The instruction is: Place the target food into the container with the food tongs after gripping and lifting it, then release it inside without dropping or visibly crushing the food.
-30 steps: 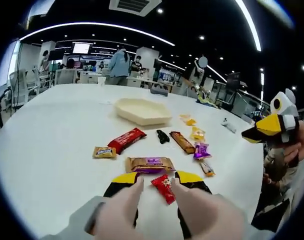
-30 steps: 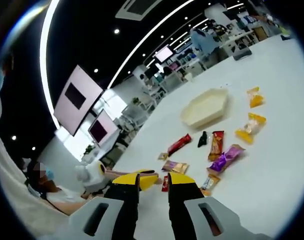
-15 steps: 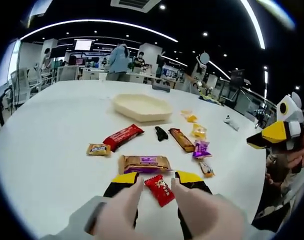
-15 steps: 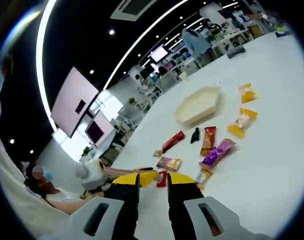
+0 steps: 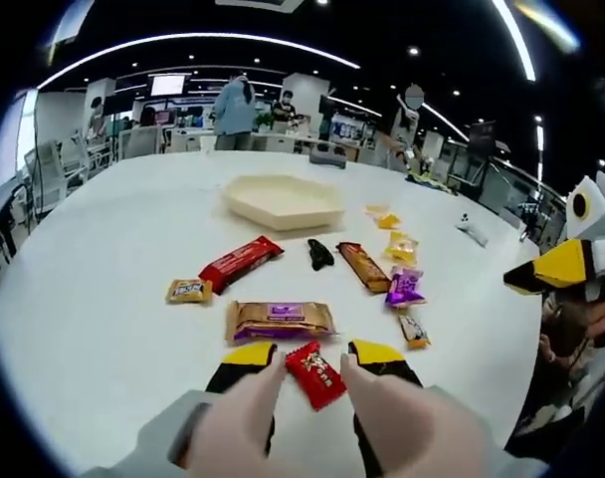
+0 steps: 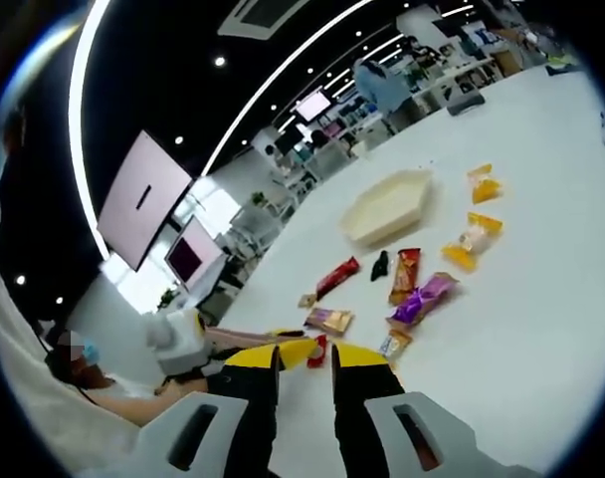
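A small red-wrapped candy lies on the white table, between the yellow-tipped jaws of my left gripper. That gripper is open, one jaw on each side of the candy. The cream hexagonal container stands further off near the table's middle. In the right gripper view the red candy and the container show too. My right gripper is open with nothing between its jaws. In the left gripper view a hand holds the right gripper off the table's right edge.
Between candy and container lie a brown-and-purple wafer pack, a red bar, a small orange candy, a black piece, a brown bar, a purple sweet and yellow sweets. People stand at desks far behind.
Both views have shifted slightly with the hands. The red candy stays between the left jaws, and the right gripper has drifted a little to the right in the left gripper view.
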{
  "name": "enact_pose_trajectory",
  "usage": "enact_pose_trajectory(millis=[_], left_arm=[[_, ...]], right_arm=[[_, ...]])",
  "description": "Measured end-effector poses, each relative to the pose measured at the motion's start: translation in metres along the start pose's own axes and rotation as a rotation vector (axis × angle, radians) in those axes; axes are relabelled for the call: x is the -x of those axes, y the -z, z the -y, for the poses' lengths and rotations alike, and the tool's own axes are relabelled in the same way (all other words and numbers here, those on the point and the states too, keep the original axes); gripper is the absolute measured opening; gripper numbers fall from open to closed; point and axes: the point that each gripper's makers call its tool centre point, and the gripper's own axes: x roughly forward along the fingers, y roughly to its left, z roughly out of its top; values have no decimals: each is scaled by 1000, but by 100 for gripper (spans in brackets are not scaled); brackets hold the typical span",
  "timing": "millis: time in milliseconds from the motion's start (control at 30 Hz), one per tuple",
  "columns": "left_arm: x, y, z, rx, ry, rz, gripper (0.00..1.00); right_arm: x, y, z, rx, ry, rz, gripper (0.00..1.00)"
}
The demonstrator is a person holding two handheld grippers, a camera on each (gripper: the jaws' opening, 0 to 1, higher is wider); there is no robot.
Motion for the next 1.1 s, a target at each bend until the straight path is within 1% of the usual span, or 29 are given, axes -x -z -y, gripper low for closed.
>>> enact_pose_trajectory(millis=[67,233,367,600,733,900,1033,1100], left_arm=[[-1,1,0,-28,-18,-7,27],[-4,0,-3,-65,-36,3,27],[-6,0,-8,-76,-42,2,25],[-5,1,-8,-102,-22,5,24],[-1,1,-13,-111,-21,11,22],[6,2,-22,-89,-13,19,20],[10,-1,-27,-70,-9,32,20],[11,-2,-27,-24,2,37,22]], right_arm=[[1,0,0,4,3,-4,20],[3,0,2,8,12,0,19],[5,0,4,7,19,-1,18],[4,1,7,-7,28,1,17],[0,0,4,-9,21,2,17],[-4,0,3,-12,17,1,17],[-8,-1,1,-4,12,0,16],[-10,-1,1,-3,10,0,16]])
